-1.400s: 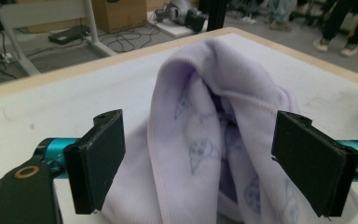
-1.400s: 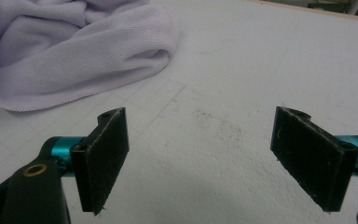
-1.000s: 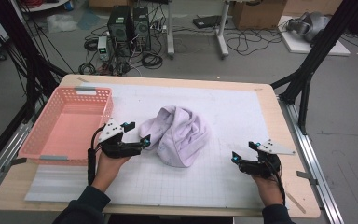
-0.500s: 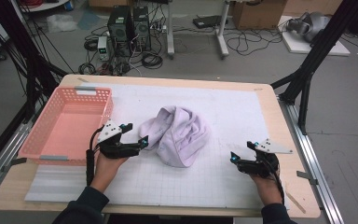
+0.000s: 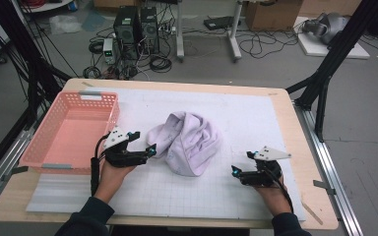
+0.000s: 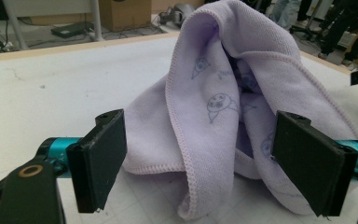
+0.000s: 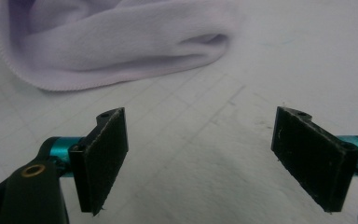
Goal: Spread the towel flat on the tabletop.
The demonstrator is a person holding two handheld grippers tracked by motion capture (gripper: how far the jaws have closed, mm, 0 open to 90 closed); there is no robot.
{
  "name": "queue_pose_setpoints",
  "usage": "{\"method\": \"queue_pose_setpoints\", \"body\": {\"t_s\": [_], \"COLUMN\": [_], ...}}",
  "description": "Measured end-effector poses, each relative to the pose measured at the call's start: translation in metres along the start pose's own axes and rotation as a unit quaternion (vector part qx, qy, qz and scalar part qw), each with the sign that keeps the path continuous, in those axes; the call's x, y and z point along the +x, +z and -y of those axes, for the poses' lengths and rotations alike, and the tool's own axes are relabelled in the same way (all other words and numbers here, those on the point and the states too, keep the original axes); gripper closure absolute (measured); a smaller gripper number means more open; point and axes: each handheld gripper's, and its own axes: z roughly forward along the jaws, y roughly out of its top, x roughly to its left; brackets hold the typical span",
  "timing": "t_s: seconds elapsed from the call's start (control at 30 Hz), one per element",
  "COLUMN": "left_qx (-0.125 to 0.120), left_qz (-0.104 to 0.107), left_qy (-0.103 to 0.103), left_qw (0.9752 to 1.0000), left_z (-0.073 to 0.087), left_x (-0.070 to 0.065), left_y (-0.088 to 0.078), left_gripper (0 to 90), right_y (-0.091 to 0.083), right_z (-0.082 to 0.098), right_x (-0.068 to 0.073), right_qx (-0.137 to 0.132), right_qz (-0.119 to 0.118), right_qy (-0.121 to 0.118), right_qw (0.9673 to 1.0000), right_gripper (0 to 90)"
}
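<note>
towel: a crumpled lilac towel [image 5: 189,142] is heaped near the middle of the table, on the white gridded mat [image 5: 256,118], somewhat nearer the person's edge than the far edge. small printed faces are seen on its folds in the left gripper view [image 6: 223,100], where a stitched hem runs down the front fold.
left gripper: the left gripper [image 5: 147,151] is held low over the mat just left of the towel, pointing toward it. its jaws are spread wide, with nothing clamped; in its own view the near folds of the towel are framed between the two black pads [image 6: 100,156], and whether a pad touches the cloth cannot be told.
right gripper: the right gripper [image 5: 235,171] is held near the front edge of the table, toward its right side, apart from the towel. its jaws are set wide over bare mat [image 7: 200,154], and the towel's rounded edge [image 7: 121,51] is seen ahead of them, untouched.
basket: a pink plastic basket [image 5: 44,147] is placed along the left edge of the table, just beside the left gripper.
hands: each gripper is gripped by a hand in a dark sleeve, entering from the front edge.
</note>
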Motion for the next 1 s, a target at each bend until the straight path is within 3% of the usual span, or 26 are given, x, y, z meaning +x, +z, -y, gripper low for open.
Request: {"method": "queue_pose_setpoints", "body": {"t_s": [0.17,0.37,0.47,0.5,0.57,0.67,0.7,0.77,0.87,0.9,1.0], "left_qx": [0.037,0.094,0.116,0.124,0.141,0.154,0.154,0.154,0.146,0.138,0.119], "left_qz": [0.021,0.034,0.017,0.003,-0.008,-0.024,-0.02,-0.02,-0.021,-0.02,-0.022], "left_qy": [-0.003,0.017,0.029,0.032,0.04,0.046,0.053,0.072,0.062,0.052,0.036], "left_qw": [0.9991,0.9949,0.9927,0.9917,0.9892,0.9867,0.9864,0.9853,0.987,0.9888,0.9919], "left_z": [0.004,0.012,0.015,0.017,0.019,0.019,0.019,0.019,0.016,0.015,0.01], "left_x": [-0.003,-0.012,-0.012,-0.012,-0.011,-0.013,-0.013,-0.015,-0.011,-0.008,-0.003], "left_y": [0.011,0.032,0.041,0.045,0.049,0.051,0.052,0.051,0.046,0.043,0.034], "left_gripper": [25.0,26.4,30.3,32.4,39.9,58.0,65.3,78.1,80.9,81.1,81.2], "right_y": [0.016,0.036,0.048,0.052,0.064,0.08,0.082,0.084,0.081,0.078,0.071], "right_z": [-0.007,-0.019,-0.032,-0.034,-0.039,-0.041,-0.042,-0.042,-0.042,-0.042,-0.04], "right_x": [0.014,0.025,0.032,0.034,0.039,0.04,0.038,0.034,0.038,0.041,0.041], "right_qx": [0.022,0.028,0.023,0.023,0.036,0.048,0.046,0.047,0.056,0.062,0.076], "right_qz": [-0.025,-0.038,-0.046,-0.05,-0.054,-0.066,-0.074,-0.111,-0.133,-0.131,-0.155], "right_qy": [-0.047,-0.096,-0.123,-0.127,-0.147,-0.145,-0.137,-0.126,-0.128,-0.135,-0.124], "right_qw": [0.9983,0.9942,0.991,0.9904,0.987,0.9861,0.9867,0.9846,0.9813,0.9802,0.9772], "right_gripper": [18.7,21.5,21.7,22.4,25.0,31.3,37.8,58.2,81.0,82.8,84.4]}}
